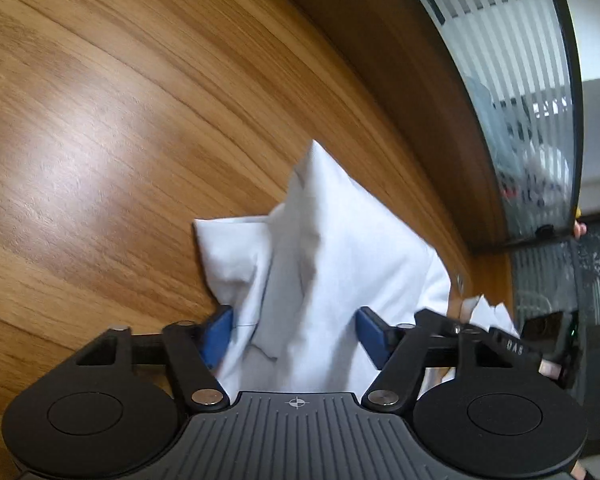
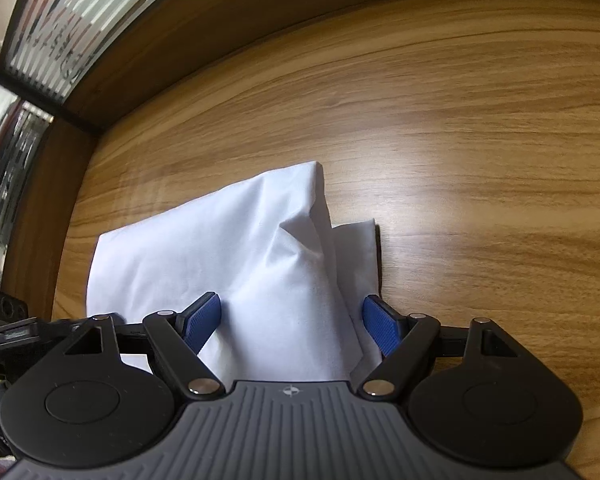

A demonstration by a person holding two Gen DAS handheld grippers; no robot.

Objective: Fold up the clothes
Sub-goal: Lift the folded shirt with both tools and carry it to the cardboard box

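The white cotton garment (image 2: 220, 248) lay on the wood-grain laminate table (image 2: 460, 140), gathered into several layers, with a smaller white flap (image 2: 356, 248) showing beneath its right edge. The left hand-held gripper (image 1: 294, 338) stood with its blue-padded fingers (image 1: 218, 338) spread wide, cloth bulging up between them; neither pad appeared to press the fabric, so nothing was held. The right hand-held gripper (image 2: 292, 326) stood likewise, its blue pads (image 2: 202, 322) well apart and straddling a raised ridge of the garment without pinching it. The layers were stacked but puffed and creased, a state that suited either a fold just laid down and released or an edge about to be taken up; the views did not settle which. For sound work at this stage, each pad pair should close only on a full, aligned edge and not on a loose ridge, since a partial bite would likely drag the upper layer askew. The striped glass partition (image 1: 512, 80) behind the table played no part.
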